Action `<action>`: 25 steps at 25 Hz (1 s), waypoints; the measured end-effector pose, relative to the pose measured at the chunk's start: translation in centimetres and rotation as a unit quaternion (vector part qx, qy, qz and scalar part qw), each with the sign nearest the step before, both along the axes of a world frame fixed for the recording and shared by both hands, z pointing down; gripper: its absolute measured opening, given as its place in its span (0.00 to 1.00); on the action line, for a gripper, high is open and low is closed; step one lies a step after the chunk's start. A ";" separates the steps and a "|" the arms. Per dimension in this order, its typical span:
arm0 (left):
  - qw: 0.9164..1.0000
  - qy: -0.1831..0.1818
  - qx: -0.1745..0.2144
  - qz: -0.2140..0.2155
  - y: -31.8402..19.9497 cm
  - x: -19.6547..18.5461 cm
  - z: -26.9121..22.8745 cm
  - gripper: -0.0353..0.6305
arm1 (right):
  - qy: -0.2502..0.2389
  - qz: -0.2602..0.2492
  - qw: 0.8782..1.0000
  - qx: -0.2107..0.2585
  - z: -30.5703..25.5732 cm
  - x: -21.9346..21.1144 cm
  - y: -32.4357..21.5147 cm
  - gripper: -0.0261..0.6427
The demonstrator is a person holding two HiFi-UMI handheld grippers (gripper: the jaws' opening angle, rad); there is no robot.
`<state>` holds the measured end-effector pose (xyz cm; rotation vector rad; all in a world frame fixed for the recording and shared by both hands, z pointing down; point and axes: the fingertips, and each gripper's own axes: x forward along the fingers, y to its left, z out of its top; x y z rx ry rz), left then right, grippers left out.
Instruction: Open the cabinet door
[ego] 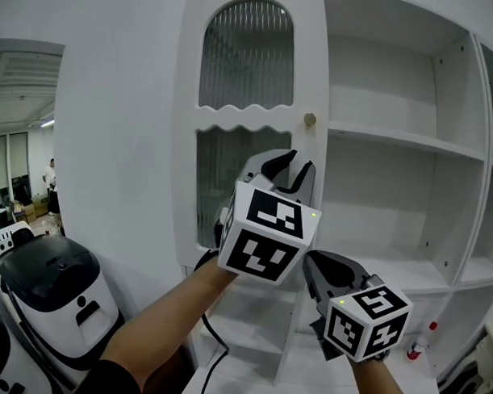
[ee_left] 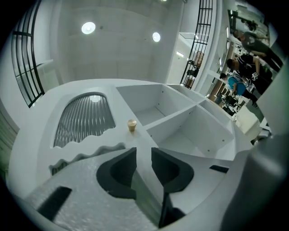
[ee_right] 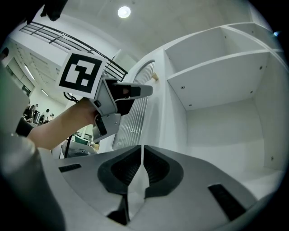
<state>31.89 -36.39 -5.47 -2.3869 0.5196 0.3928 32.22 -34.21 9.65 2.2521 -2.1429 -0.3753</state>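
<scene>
The white cabinet door (ego: 251, 111), with two ribbed glass panes, stood on the cabinet's left side beside open shelves (ego: 406, 138), its small round knob (ego: 309, 119) at the door's right edge. The left gripper (ego: 294, 168) was raised before the lower pane, just below the knob, its jaws apart with nothing between them. The right gripper (ego: 326, 266) hung lower, near the shelves' bottom edge, its jaws pressed together and empty.
</scene>
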 end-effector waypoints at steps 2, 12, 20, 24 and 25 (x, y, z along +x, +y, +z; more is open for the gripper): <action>1.000 0.005 0.009 -0.004 -0.2 0.1 -1.0 0.21 | -0.004 -0.005 1.000 0.004 -0.5 0.0 -0.1 0.07; 0.997 0.032 0.064 -0.014 0.4 0.4 -5.4 0.25 | -0.012 -0.006 1.000 0.002 -0.5 0.5 -0.4 0.07; 0.996 0.040 0.073 -0.033 0.3 1.2 -6.4 0.19 | -0.027 0.003 1.000 0.006 0.4 1.1 0.2 0.07; 0.994 0.042 0.087 -0.046 0.3 1.1 -6.4 0.18 | -0.040 0.009 0.999 0.008 1.1 1.7 0.7 0.07; 0.994 0.043 0.086 -0.046 0.3 1.0 -6.3 0.18 | -0.042 0.010 0.999 0.008 1.2 1.8 0.8 0.07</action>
